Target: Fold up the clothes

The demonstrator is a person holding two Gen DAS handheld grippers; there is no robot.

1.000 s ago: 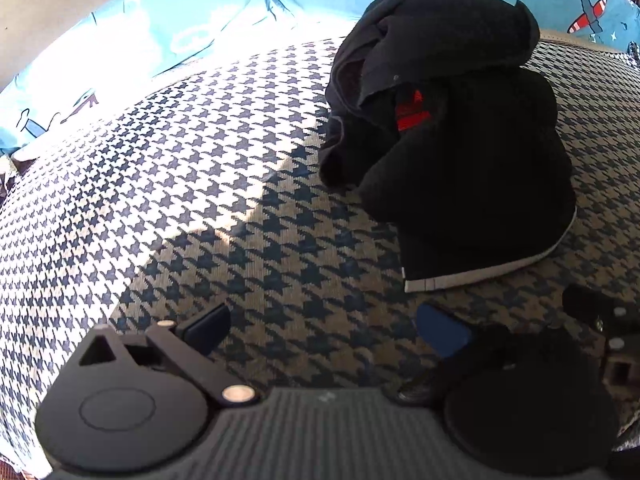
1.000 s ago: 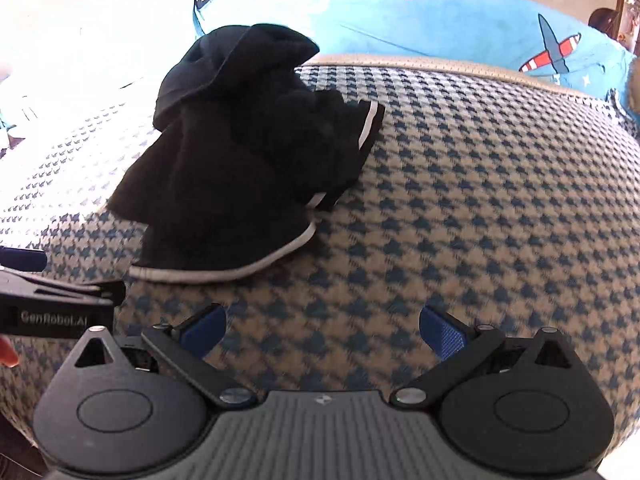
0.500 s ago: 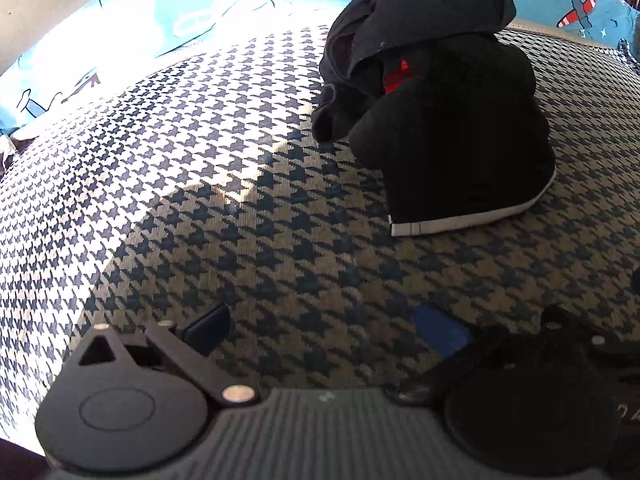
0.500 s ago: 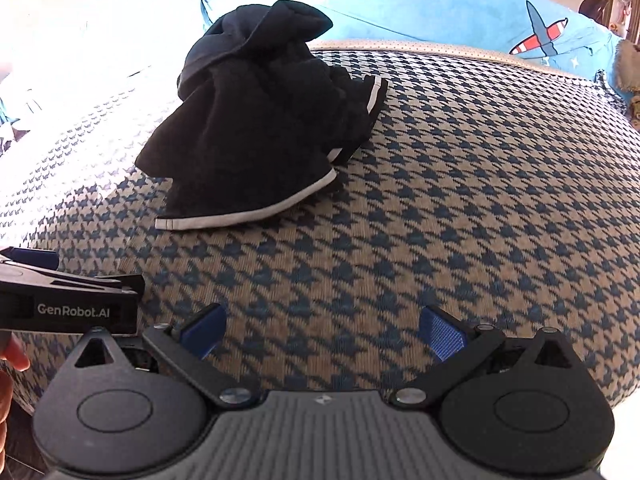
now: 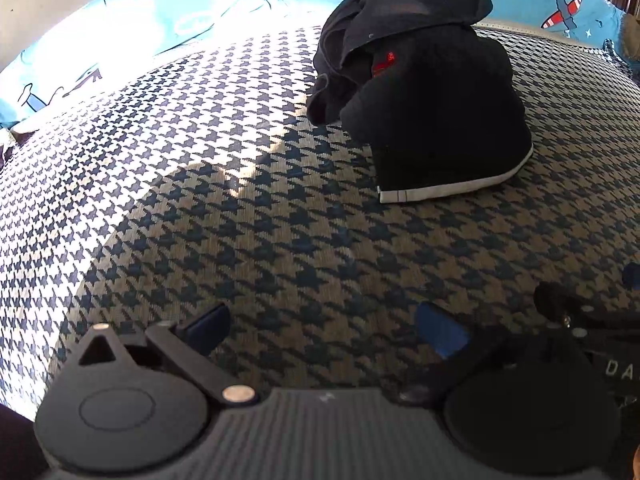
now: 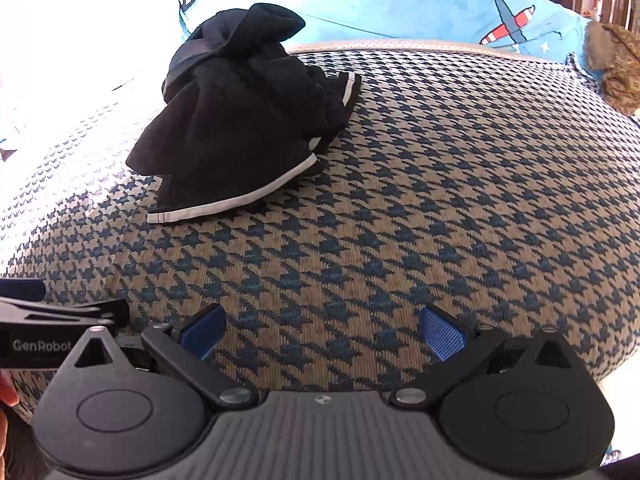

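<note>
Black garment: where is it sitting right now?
The black garment lies bunched on the houndstooth cushion, upper left in the right wrist view, just before the blue airplane-print fabric, ahead of both open grippers.

Sunlit houndstooth cushion [image 6: 440, 184] backed by a blue airplane-print cloth [image 6: 420, 4].
</note>
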